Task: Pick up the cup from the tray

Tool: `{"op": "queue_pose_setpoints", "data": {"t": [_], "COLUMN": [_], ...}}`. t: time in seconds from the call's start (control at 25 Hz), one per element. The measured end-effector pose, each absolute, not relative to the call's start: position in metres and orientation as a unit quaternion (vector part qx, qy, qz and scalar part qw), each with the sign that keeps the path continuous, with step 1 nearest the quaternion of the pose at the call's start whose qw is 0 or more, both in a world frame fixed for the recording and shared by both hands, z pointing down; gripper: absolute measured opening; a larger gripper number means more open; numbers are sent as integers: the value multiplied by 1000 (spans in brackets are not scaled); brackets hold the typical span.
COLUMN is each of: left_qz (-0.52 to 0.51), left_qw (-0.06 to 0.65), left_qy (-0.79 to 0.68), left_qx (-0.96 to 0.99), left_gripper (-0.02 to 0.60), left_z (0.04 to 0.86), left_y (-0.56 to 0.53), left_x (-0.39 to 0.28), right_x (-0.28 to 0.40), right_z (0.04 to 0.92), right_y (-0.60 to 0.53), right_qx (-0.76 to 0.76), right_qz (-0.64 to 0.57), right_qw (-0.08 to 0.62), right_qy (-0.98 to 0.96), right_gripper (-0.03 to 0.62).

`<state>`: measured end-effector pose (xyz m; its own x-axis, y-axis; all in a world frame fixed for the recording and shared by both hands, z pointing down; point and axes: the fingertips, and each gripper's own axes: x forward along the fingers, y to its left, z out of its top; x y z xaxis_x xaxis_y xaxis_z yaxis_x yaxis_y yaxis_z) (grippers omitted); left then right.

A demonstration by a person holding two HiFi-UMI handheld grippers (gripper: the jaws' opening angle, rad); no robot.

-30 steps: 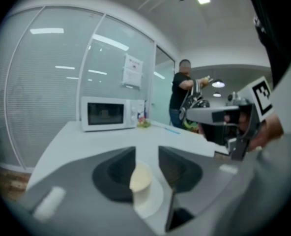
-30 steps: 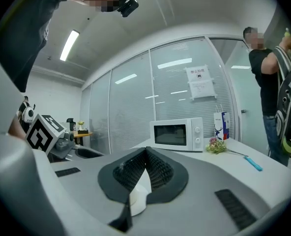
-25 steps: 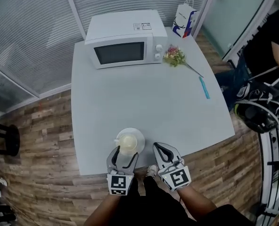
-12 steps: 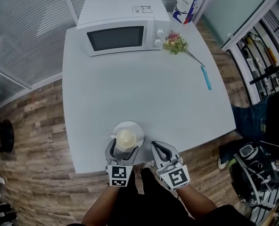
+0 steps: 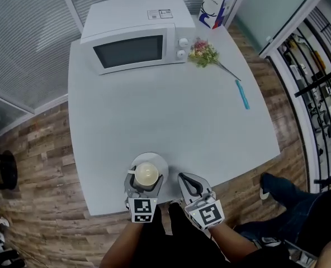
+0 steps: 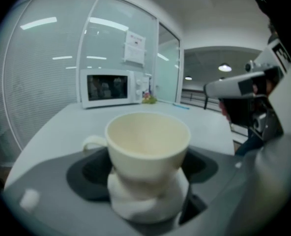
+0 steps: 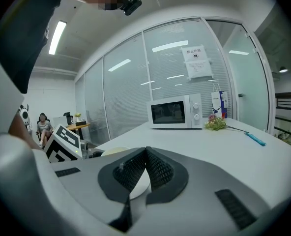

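Observation:
A cream cup stands on a white saucer near the table's front edge. My left gripper is around the cup, one finger on each side. Its jaws are opening. In the left gripper view the cup fills the middle, its handle points left, and dark pad shows free on both sides of it. My right gripper rests just right of the saucer, apart from it. Its ribbed pads meet at the tip with nothing between them.
A white microwave stands at the table's far end, with a flower sprig and a paper bag to its right. A blue pen lies near the right edge. A person's shoe is on the wood floor at right.
The left gripper's fingers have spread wider around the cup, which stays on its saucer. The head view has shifted, and the person at right has moved mostly out of view.

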<state>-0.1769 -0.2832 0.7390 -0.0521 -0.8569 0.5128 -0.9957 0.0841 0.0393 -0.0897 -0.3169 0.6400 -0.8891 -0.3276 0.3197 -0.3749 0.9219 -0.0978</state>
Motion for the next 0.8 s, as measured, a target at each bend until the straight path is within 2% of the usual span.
{"op": "queue_pose_setpoints", "data": {"t": [0.52, 0.8], "left_qz": [164, 151], "left_qw": [177, 157], "left_qy": [-714, -716], "left_qx": [658, 663], "left_gripper": [430, 430], "left_z": [738, 702], "left_y": [-294, -293], "left_x": [-185, -190], "right_x": [-80, -82], "right_z": [648, 631], "right_y": [-319, -317], "right_qx": [194, 196], "right_qz": [78, 65], "right_qw": [151, 141], "right_qy": [-966, -968], "right_gripper": [-11, -11]}}
